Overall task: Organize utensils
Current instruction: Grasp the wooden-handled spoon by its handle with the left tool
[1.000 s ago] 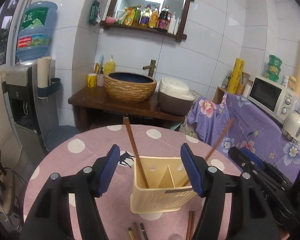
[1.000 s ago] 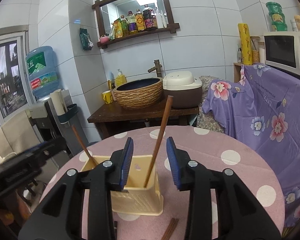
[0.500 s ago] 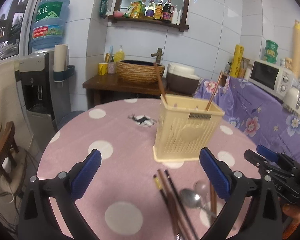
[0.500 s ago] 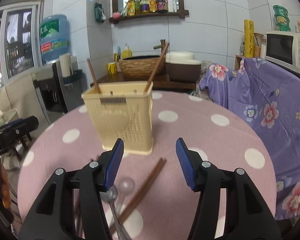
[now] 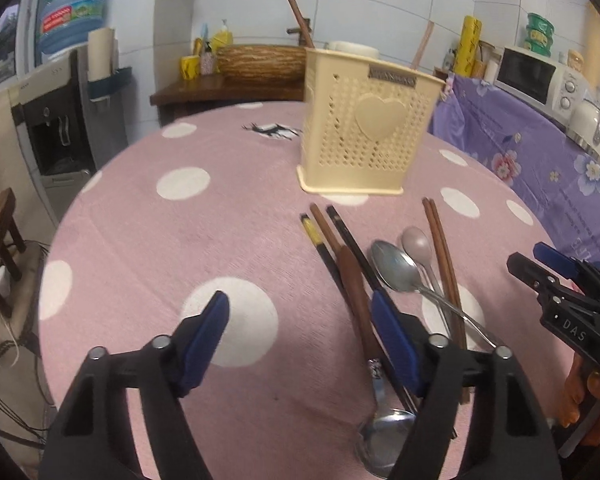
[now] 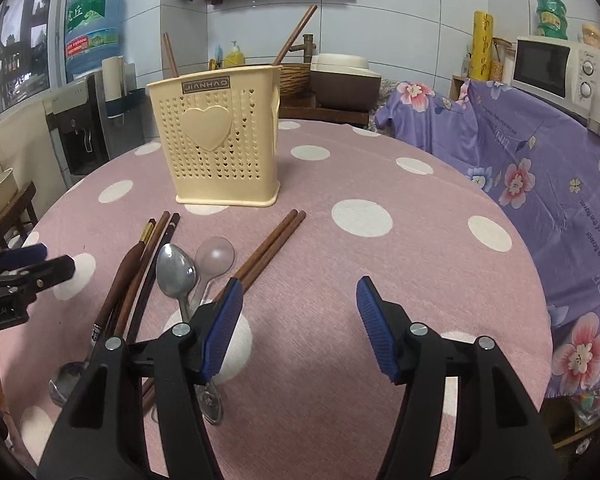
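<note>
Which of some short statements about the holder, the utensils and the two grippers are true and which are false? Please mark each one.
1. Both grippers, left gripper and right gripper, are open and empty. True.
2. The cream holder lies on its side. False: it stands upright.
3. Two chopsticks stand in the holder. True.
4. The metal spoon is inside the holder. False: it lies on the tablecloth.
</note>
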A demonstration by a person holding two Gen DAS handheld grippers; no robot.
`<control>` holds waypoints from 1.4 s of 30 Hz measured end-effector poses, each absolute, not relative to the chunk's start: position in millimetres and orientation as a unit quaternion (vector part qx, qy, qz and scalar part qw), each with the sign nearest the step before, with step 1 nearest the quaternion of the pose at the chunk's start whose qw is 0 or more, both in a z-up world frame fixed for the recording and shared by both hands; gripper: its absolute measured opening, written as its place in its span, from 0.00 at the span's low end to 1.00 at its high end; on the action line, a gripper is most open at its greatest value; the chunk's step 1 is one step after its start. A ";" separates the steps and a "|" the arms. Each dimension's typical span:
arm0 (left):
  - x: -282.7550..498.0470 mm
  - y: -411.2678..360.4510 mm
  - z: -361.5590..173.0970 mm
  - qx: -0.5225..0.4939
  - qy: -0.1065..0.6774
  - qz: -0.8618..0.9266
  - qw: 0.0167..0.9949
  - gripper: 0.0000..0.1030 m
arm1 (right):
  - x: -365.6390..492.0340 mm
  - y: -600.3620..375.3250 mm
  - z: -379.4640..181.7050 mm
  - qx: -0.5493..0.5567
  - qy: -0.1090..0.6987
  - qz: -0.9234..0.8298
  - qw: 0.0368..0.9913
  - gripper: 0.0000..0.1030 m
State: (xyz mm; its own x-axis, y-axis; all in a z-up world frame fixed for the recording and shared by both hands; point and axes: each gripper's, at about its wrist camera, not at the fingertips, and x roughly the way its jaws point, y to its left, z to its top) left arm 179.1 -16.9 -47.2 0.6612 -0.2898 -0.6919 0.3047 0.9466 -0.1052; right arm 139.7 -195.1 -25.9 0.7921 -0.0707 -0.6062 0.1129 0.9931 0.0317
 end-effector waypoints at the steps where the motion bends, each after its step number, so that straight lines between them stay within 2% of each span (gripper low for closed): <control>1: 178.3 -20.5 -49.0 0.013 0.382 -0.168 0.909 0.64 | 139.0 -196.4 -25.8 0.035 0.319 -0.049 0.946 0.58; 9: 188.7 -48.6 -59.5 0.037 0.410 -0.191 0.891 0.54 | 137.1 -201.4 -25.8 0.043 0.322 -0.053 0.944 0.58; 14: 208.6 -66.3 -66.5 0.041 0.435 -0.196 0.878 0.38 | 135.1 -200.4 -24.6 0.043 0.320 -0.050 0.945 0.58; 21: 227.2 -69.6 -73.9 0.028 0.457 -0.181 0.871 0.29 | 133.3 -198.7 -22.7 0.041 0.317 -0.047 0.946 0.58; 25: 229.7 -68.0 -73.8 0.019 0.459 -0.174 0.871 0.17 | 134.7 -195.8 -21.3 0.037 0.318 -0.045 0.946 0.58; 31: 227.4 -56.9 -68.7 -0.011 0.454 -0.174 0.874 0.16 | 140.1 -189.0 -15.9 0.026 0.319 -0.020 0.947 0.58; 36: 222.1 -39.4 -54.1 -0.028 0.436 -0.169 0.884 0.16 | 160.9 -168.6 -15.7 0.034 0.365 0.132 0.921 0.58; 42: 221.5 -17.5 -48.2 -0.049 0.429 -0.156 0.888 0.16 | 192.5 -138.7 -30.5 -0.005 0.412 0.222 0.884 0.42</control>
